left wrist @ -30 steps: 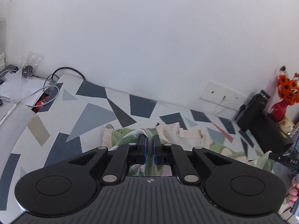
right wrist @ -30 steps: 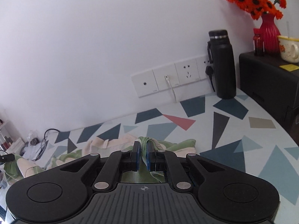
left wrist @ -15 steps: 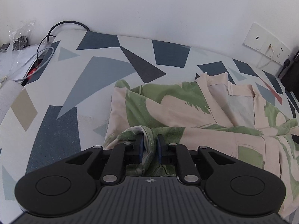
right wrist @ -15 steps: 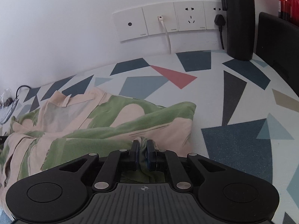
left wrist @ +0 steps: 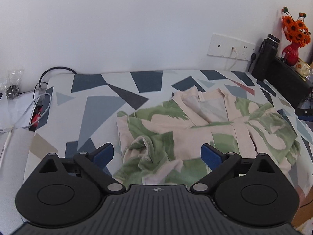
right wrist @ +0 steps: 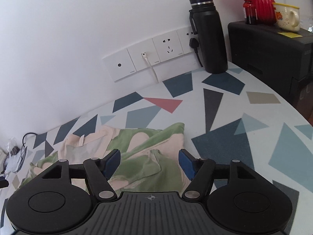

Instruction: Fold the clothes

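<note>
A green and cream patterned garment point(left wrist: 195, 129) lies folded over on the table with its collar toward the wall. My left gripper point(left wrist: 157, 153) hovers over the garment's near left corner, its jaws opening wide, the blue pads clear of the rumpled cloth below. In the right wrist view the same garment point(right wrist: 140, 152) spreads left from its right edge. My right gripper point(right wrist: 149, 161) is above that edge, its jaws opening too, with cloth under the gap but not pinched.
The table point(left wrist: 109, 105) has a geometric patterned top and meets a white wall. Cables and plastic bags point(left wrist: 23, 105) crowd its left end. A black bottle point(right wrist: 210, 35), a black box point(right wrist: 273, 49) bearing a red vase and a mug, and wall sockets point(right wrist: 148, 58) stand at the right.
Both grippers were shut on the garment's edge and have let it go, jaws spreading wide. They dipped toward the table and came back up; the cloth now lies folded over itself.
</note>
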The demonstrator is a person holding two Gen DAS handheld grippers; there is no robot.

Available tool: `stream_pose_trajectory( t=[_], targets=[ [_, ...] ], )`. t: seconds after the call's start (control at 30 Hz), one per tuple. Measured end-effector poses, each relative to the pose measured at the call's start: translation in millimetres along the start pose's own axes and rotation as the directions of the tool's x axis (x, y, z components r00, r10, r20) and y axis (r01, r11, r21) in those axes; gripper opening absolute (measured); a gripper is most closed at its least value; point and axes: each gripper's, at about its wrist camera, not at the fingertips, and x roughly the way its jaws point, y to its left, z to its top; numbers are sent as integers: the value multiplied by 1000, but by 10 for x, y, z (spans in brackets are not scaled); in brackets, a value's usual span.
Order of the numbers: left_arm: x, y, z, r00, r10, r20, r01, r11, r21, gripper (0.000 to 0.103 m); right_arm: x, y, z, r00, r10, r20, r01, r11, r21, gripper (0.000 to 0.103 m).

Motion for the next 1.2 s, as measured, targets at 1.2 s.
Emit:
stream_pose_trajectory(
  t=[1.2],
  targets=[
    [74,-270,-317,995,-14,-94,26,993,118,80,-191,44,-298,996,76,-37,-72,992,101,58]
  ],
)
